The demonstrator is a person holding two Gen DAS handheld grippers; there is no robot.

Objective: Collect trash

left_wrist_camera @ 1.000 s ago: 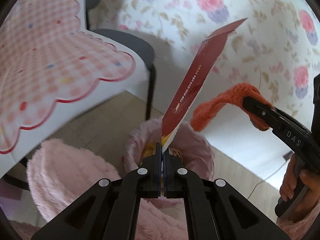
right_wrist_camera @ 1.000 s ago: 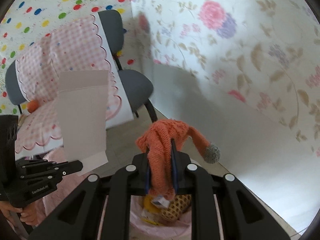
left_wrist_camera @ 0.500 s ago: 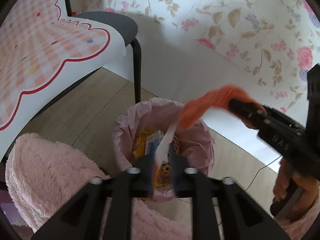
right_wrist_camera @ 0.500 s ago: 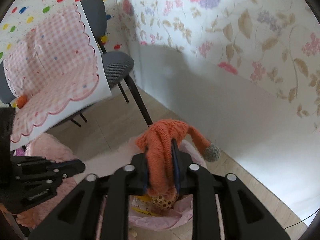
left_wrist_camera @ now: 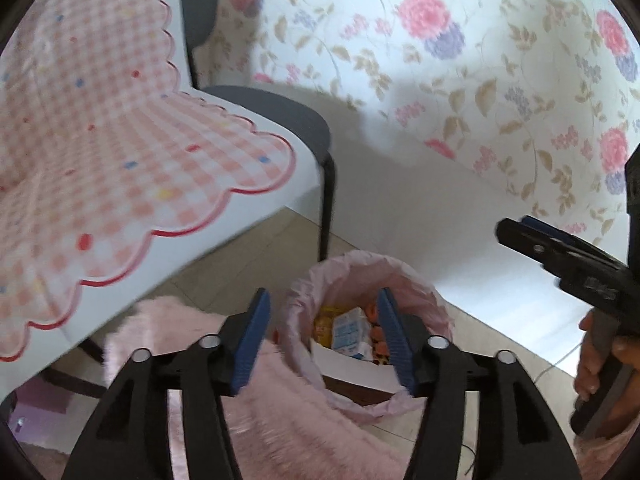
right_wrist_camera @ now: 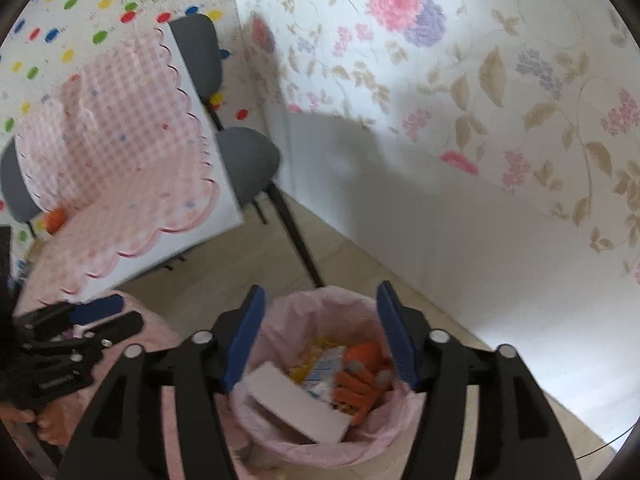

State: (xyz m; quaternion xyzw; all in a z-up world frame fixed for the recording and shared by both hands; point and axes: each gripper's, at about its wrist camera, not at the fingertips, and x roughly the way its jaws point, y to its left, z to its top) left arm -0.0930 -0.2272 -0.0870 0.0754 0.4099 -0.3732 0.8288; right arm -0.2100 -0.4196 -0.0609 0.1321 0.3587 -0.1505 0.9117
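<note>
A round bin lined with a thin pink plastic bag (right_wrist_camera: 304, 446) stands on the pale wood-look floor (right_wrist_camera: 200, 276), just beside a fluffy pink rug (left_wrist_camera: 304, 436). Inside it the collected trash lies together: a flat white card packet (right_wrist_camera: 296, 404) leaning against the near wall, an orange knitted glove with grey fingertips (right_wrist_camera: 360, 376) on the far side, a small white-and-blue carton (right_wrist_camera: 326, 364) between them, and yellow wrappers (left_wrist_camera: 324, 320) underneath.

Behind the bin runs a wall papered with pink and purple flowers (right_wrist_camera: 460, 92). A grey padded chair on black legs (right_wrist_camera: 248, 160) stands at the corner, next to a white table under a pink checked scalloped cloth (left_wrist_camera: 132, 152). Bare floor lies open between the table edge, the chair legs and the bin.

The right gripper (right_wrist_camera: 318, 330) hangs over the bin, its blue-padded jaws opening with nothing between them. The left gripper (left_wrist_camera: 322, 340), near the bin's rim over the rug, is likewise opening and empty.
</note>
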